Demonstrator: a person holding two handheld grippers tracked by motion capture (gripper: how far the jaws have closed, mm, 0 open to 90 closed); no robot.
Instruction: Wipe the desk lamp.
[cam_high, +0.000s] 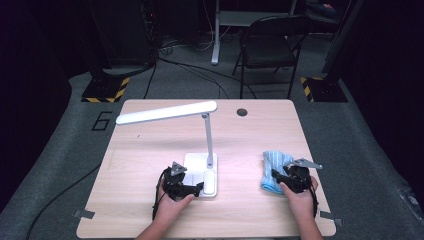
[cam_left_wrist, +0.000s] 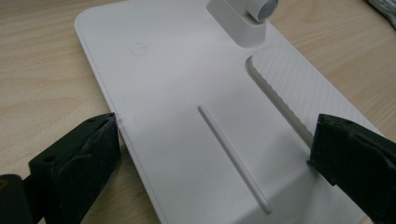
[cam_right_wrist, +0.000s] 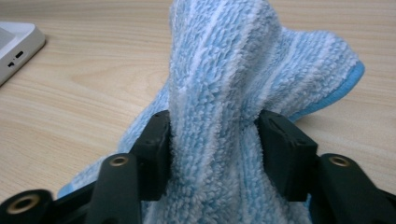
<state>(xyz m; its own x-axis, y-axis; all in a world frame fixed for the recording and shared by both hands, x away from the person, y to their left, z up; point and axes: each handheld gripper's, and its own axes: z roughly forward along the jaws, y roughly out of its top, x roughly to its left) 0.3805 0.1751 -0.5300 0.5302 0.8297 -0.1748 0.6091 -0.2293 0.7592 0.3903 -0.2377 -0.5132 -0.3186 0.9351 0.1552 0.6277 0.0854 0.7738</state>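
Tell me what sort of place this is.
Probably a lab or recording workspace: a wooden table on grey carpet, hazard-striped stand bases, loose cables and a folding chair behind. The table carries a desk lamp and a blue cloth.

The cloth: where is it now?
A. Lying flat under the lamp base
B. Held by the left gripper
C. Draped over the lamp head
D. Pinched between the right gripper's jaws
D: the blue cloth bunches up between the right gripper jaws, which press it from both sides.
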